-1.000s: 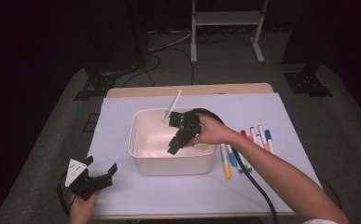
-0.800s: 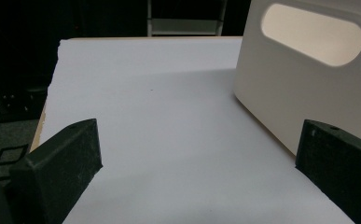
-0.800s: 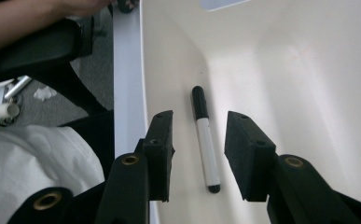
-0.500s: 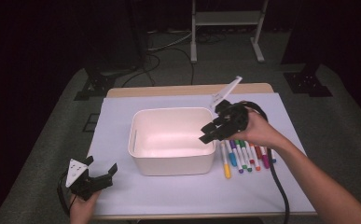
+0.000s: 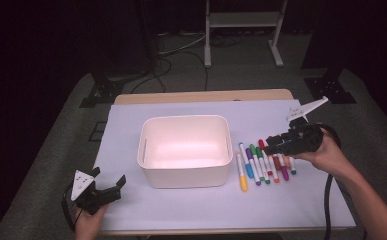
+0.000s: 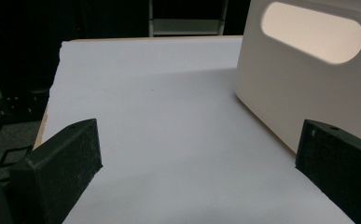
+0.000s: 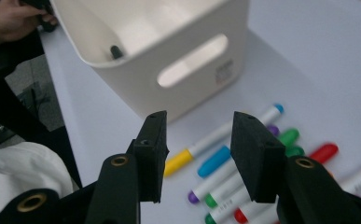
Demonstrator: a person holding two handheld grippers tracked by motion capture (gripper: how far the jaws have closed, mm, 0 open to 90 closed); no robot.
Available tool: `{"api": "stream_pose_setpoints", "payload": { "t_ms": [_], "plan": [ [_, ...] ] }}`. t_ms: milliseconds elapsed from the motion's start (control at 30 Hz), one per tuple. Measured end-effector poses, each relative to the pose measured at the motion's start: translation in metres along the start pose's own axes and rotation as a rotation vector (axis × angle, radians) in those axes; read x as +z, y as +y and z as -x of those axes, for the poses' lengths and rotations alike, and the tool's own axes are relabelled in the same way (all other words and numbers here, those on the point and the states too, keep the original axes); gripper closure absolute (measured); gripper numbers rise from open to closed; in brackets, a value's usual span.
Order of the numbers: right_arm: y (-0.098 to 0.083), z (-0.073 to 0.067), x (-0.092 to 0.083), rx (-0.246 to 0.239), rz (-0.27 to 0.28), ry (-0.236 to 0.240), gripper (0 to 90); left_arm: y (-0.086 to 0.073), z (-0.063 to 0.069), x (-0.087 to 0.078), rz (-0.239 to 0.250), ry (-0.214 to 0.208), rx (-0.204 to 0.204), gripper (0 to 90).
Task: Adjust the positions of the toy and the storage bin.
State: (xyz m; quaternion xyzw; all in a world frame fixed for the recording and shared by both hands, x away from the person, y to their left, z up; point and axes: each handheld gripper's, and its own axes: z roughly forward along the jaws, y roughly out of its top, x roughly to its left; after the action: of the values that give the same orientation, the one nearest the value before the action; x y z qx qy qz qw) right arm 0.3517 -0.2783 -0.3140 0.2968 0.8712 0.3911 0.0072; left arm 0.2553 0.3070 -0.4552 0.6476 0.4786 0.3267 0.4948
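Observation:
A white plastic bin (image 5: 185,120) stands mid-table on the pale sheet. Several coloured markers (image 5: 261,162) lie in a row just right of it, the yellow-capped one (image 5: 242,172) nearest the bin. My right gripper (image 5: 272,145) hovers over that row, pointing toward the bin. Its jaws have just been opening and now stand open with nothing between them. In the right gripper view the gripper (image 7: 200,119) looks over the markers (image 7: 215,161) at the bin wall (image 7: 136,79); a dark marker tip (image 7: 116,50) shows inside. My left gripper (image 5: 108,177) rests open at the front left, beside the bin (image 6: 271,84).
The pale sheet (image 5: 131,120) covers most of the wooden table, whose far edge (image 5: 201,96) shows behind it. A metal stand (image 5: 241,20) and cables sit on the floor beyond. A black cable (image 5: 327,200) trails from the right gripper along the forearm.
The right gripper has travelled from above the bin's inside rightward to above the marker row, and its jaws have spread. The left gripper has stayed put.

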Motion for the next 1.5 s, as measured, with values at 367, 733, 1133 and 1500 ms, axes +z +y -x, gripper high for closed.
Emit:
{"api": "stream_pose_setpoints", "payload": {
  "t_ms": [367, 733, 1133, 1500],
  "plan": [
    [-0.071, 0.044, 0.009, 0.173, -0.022, -0.115, 52.8, 0.0, 0.0, 0.0, -0.003, -0.002, 0.004, 0.0],
    [-0.097, 0.069, 0.021, 0.264, -0.051, -0.267, 51.9, 0.0, 0.001, 0.001, -0.009, -0.003, 0.012, 0.0],
    [-0.102, 0.091, 0.038, 0.343, -0.094, -0.405, 60.2, 0.0, 0.001, 0.001, -0.007, -0.006, 0.012, 0.0],
    [-0.11, 0.086, 0.04, 0.362, -0.133, -0.493, 71.9, 0.0, 0.001, 0.001, -0.006, -0.007, 0.019, 0.0]
  ]
}}
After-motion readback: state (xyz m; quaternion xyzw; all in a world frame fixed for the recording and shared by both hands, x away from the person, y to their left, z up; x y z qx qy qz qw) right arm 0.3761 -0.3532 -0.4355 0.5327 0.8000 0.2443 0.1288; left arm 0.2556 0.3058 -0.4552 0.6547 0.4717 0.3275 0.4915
